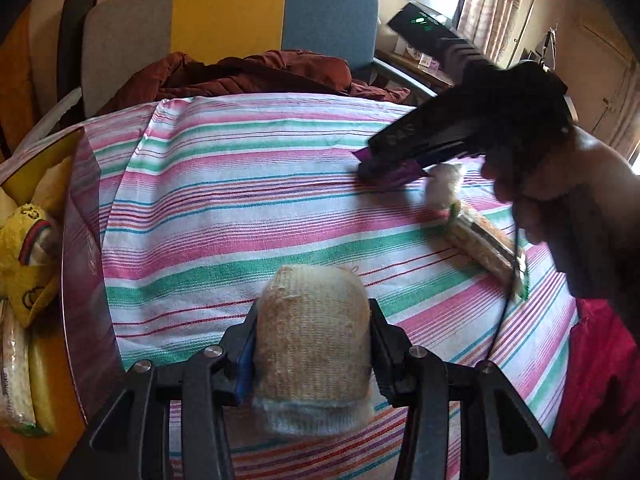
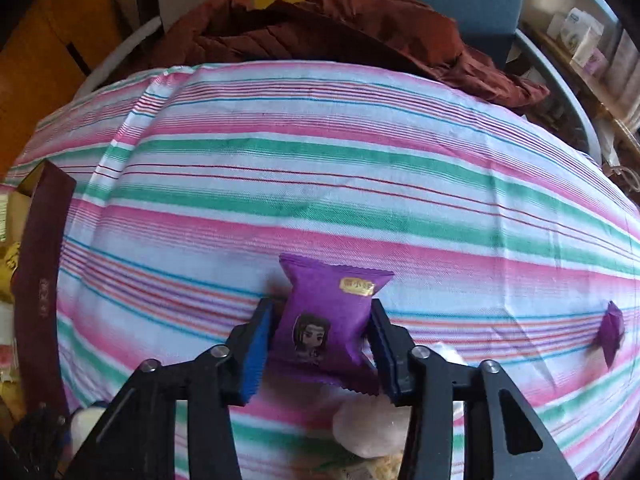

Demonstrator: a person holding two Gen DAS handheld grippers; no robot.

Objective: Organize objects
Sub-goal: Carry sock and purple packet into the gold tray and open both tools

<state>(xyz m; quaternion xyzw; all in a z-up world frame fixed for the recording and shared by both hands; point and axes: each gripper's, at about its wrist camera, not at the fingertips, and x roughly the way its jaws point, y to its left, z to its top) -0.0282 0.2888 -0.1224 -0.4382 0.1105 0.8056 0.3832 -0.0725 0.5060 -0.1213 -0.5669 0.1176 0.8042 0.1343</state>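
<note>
My left gripper (image 1: pixel 312 320) is shut on a beige round wafer snack (image 1: pixel 312 332) in clear wrap, held above the striped cloth (image 1: pixel 240 208). My right gripper (image 2: pixel 320 316) is shut on a purple snack packet (image 2: pixel 326 316) with a cartoon face; it also shows in the left wrist view (image 1: pixel 394 168), low over the cloth at the right. A second purple packet (image 2: pixel 611 332) lies on the cloth at the right. A white wrapped sweet (image 1: pixel 442 184) and a long cracker pack (image 1: pixel 486 246) lie near the right gripper.
A dark red box (image 1: pixel 82 264) holding yellow and other snack packs (image 1: pixel 24 248) stands at the cloth's left edge. A brown jacket (image 1: pixel 256 74) and a grey-yellow-blue chair (image 1: pixel 232 12) are behind. A pale round sweet (image 2: pixel 372 426) lies under the right gripper.
</note>
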